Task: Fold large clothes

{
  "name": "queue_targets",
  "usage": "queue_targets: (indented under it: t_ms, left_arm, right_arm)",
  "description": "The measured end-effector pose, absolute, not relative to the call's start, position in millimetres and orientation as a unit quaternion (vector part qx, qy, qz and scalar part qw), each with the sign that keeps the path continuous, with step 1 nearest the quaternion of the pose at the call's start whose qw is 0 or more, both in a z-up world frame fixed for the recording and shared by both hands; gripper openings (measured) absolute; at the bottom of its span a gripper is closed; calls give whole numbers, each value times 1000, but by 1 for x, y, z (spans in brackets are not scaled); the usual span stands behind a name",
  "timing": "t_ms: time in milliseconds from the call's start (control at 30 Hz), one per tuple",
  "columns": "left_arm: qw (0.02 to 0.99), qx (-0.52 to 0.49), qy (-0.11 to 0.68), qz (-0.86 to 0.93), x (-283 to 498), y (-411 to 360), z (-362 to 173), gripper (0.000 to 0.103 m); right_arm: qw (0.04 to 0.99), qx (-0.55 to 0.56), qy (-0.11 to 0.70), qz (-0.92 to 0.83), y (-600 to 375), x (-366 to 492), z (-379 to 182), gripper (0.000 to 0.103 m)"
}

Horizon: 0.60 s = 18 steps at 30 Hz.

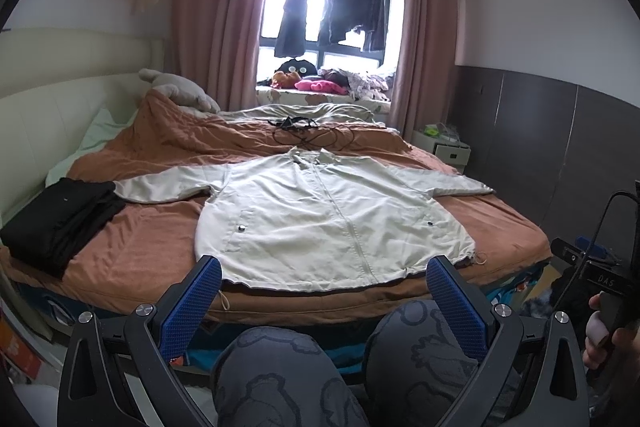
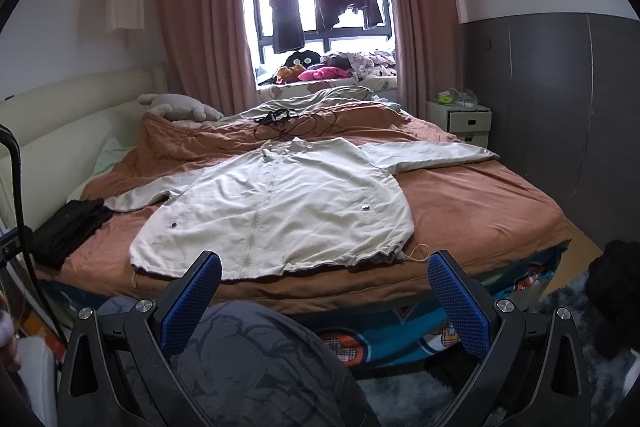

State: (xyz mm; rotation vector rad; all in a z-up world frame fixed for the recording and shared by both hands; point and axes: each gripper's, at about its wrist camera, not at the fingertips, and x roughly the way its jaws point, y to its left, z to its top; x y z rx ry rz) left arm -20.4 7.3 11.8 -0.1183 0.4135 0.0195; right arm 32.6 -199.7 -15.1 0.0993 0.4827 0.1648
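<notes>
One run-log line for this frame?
phase: pre-grasp | jacket: flat, unfolded on bed | left gripper: open | right gripper: open

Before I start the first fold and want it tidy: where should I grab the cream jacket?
Probably its sleeve ends. The cream jacket lies flat, zipped, sleeves spread sideways. Bring the left hand-held gripper in from the left to the sleeve cuff beside the black folded clothes, pinching the thin edge.
</notes>
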Motion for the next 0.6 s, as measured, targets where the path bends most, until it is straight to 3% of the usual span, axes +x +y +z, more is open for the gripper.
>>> queue_targets:
  t_ms: [600]
  left_arm:
    - [976, -72, 203, 21, -36, 6, 9, 103]
  right_arm:
    - [964, 40, 245, 94, -191, 23, -11, 103]
